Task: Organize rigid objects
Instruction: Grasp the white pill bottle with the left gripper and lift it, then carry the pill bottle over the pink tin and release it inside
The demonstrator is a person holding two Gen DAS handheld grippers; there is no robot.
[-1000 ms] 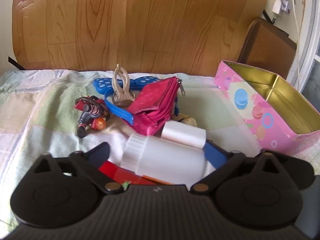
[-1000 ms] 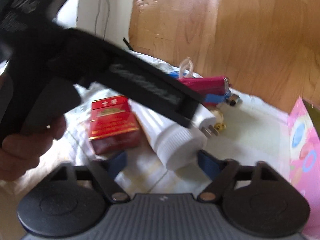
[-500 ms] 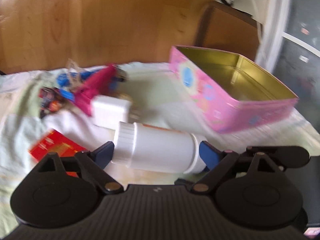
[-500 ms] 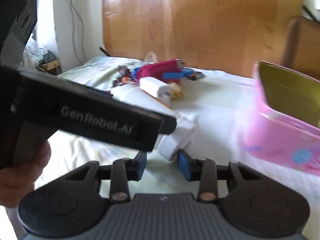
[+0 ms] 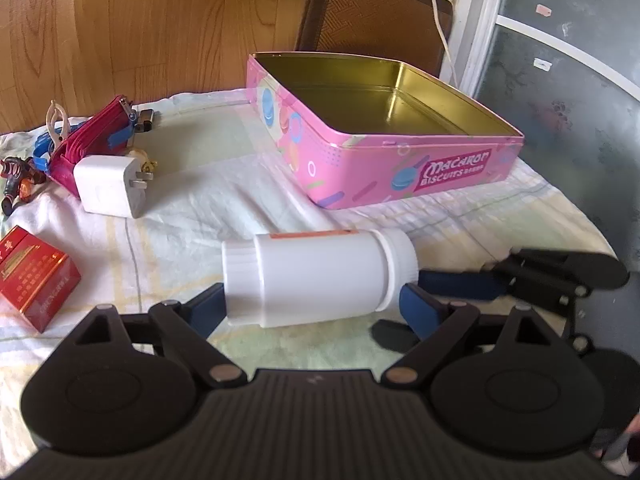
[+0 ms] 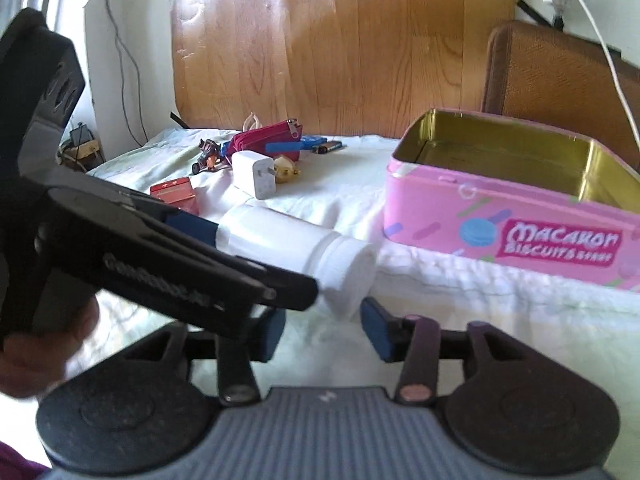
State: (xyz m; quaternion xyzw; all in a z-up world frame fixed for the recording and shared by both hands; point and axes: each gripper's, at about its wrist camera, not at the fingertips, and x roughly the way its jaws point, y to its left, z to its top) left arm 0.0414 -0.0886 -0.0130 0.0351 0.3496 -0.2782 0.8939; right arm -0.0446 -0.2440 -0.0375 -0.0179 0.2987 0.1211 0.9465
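The left gripper point(image 5: 310, 302) holds the white bottle point(image 5: 320, 278) lengthwise between its blue pads, one pad against the bottle's base and the other against its ribbed cap, so the jaws stand wide with the bottle spanning them. The bottle lies sideways, lifted above the pale checked cloth point(image 5: 224, 184) that covers the surface, near the cloth's front edge. The right gripper point(image 6: 322, 334) sits just in front of the capped end; its jaws are opening at about half width, and the cap is just ahead of the blue fingertips point(image 6: 374, 330) without either pad pressing on it. In the right wrist view the left gripper's black body crosses the left side of the picture, with part of a hand point(image 6: 48, 348) under it. The pink biscuit tin point(image 5: 400, 172) stands open toward the cloth's right edge, its gold inside showing nothing in it, near the bottle but apart from it. Toward the far left corner of the cloth lies a cluster: a white plug adapter point(image 5: 110, 190), a magenta zip pouch point(image 5: 90, 144) behind it, a blue strap point(image 5: 42, 152), a beige clip point(image 5: 56, 120) and a small dark toy figure point(image 5: 16, 178). A red box point(image 5: 34, 280) rests at the left edge, well apart from the tin. Behind the cloth rise a wooden panel point(image 5: 140, 20) and a brown woven chair back point(image 5: 372, 12).
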